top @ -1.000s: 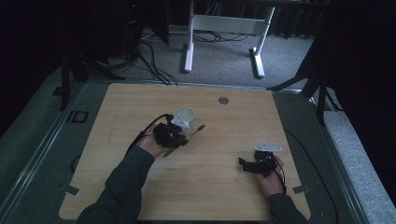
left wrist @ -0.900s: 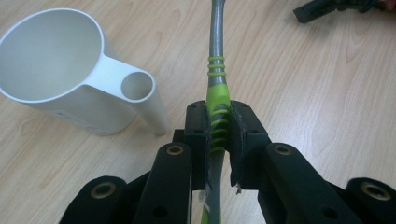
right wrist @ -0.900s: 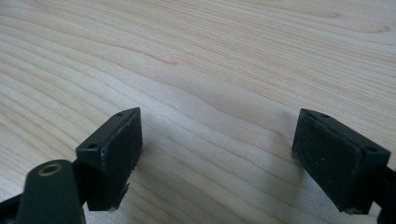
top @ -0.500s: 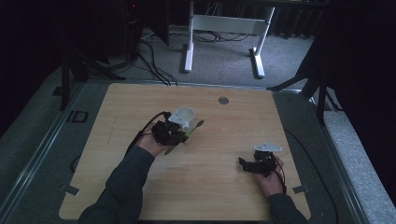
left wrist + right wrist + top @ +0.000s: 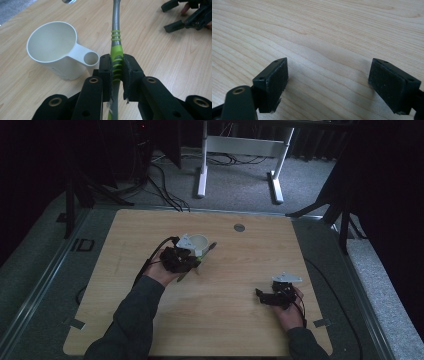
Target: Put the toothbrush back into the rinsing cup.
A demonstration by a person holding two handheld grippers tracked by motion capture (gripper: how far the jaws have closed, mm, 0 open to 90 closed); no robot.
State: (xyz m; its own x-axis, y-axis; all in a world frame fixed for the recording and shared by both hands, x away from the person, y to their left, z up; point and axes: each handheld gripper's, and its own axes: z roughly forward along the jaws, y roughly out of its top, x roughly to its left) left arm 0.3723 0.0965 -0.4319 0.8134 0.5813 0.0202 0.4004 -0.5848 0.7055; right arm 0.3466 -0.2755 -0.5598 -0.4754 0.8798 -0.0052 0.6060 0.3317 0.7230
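Left gripper view has the left gripper (image 5: pixel 117 72) clenched on a toothbrush (image 5: pixel 116 42), its two black jaws pressed against the green ribbed grip while the grey neck runs away from the camera over the table (image 5: pixel 155 50). Just beside the jaws on the left stands a white plastic cup (image 5: pixel 53 48), upright, its handle with a round hole pointing toward the toothbrush and lying close to it; whether they touch I cannot tell. Farther off at top right rests the right gripper (image 5: pixel 175 15), well apart from the cup. Right gripper view shows its jaws spread wide, holding nothing, low over bare wood (image 5: pixel 324 30).
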